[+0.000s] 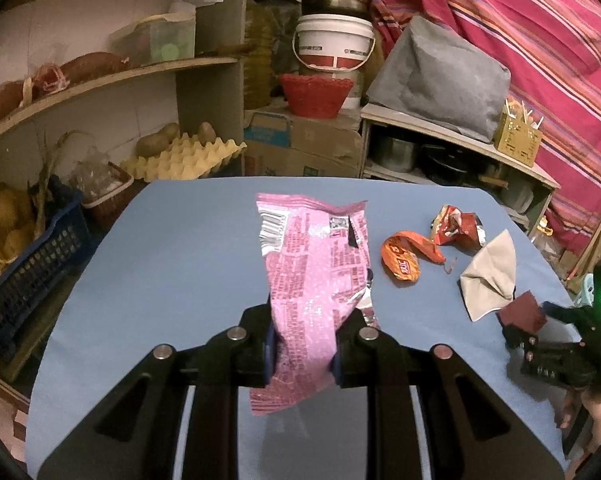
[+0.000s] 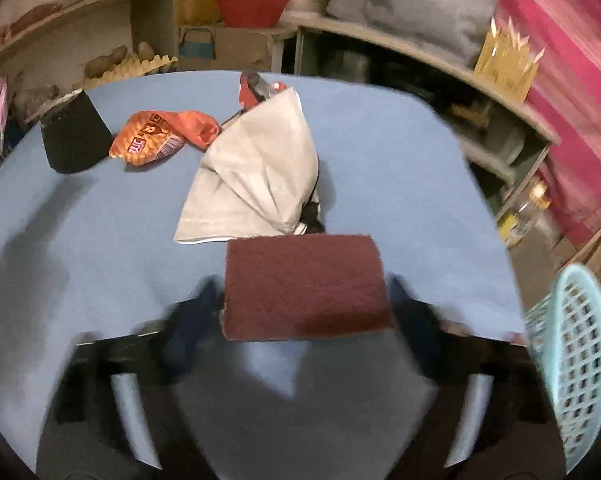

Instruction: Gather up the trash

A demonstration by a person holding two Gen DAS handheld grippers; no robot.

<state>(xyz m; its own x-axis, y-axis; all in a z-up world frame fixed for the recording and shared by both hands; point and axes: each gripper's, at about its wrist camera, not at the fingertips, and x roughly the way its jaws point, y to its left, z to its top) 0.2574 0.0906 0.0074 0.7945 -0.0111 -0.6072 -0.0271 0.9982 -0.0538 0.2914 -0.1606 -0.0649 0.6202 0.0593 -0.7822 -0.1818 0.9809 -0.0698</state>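
My left gripper (image 1: 304, 344) is shut on a pink snack wrapper (image 1: 312, 280) and holds it upright above the blue table (image 1: 160, 260). My right gripper (image 2: 306, 304) is shut on a dark red scouring pad (image 2: 304, 284); it also shows in the left wrist view (image 1: 522, 320) at the table's right edge. An orange wrapper (image 1: 404, 258) (image 2: 156, 136), a red crumpled wrapper (image 1: 458, 228) (image 2: 254, 88) and a grey-white folded bag (image 1: 492, 276) (image 2: 256, 172) lie on the table.
A light blue mesh basket (image 2: 576, 364) stands at the table's right front edge. Shelves with an egg tray (image 1: 180, 158), a red basket (image 1: 316, 94) and a white bucket (image 1: 334, 42) stand behind the table. A blue crate (image 1: 24, 268) sits at the left.
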